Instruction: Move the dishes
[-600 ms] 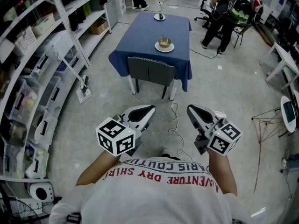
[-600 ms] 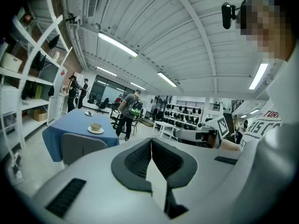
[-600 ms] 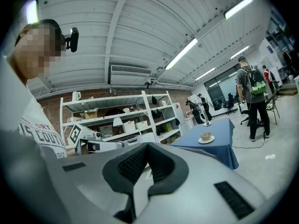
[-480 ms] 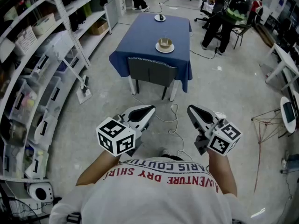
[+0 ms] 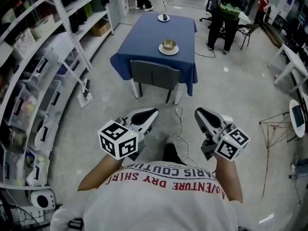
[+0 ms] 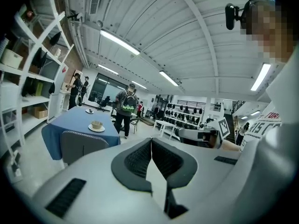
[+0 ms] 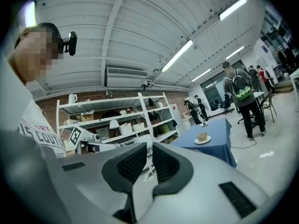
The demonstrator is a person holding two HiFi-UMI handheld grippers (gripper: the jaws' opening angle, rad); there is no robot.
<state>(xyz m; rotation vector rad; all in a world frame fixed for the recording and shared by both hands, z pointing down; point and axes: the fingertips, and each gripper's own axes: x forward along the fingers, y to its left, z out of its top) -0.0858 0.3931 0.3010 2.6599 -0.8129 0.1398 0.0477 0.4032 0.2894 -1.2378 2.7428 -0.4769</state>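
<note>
Two claws hang over the floor before one blue-draped worktop bearing two dishes. The left claw has its jaws pressed together on nothing. One grey chair stands at the worktop's near edge. A small white plate with a dark item on it sits by the far edge. A white saucer carrying a tan bowl lies right of centre. The right claw is likewise closed and empty.
</note>
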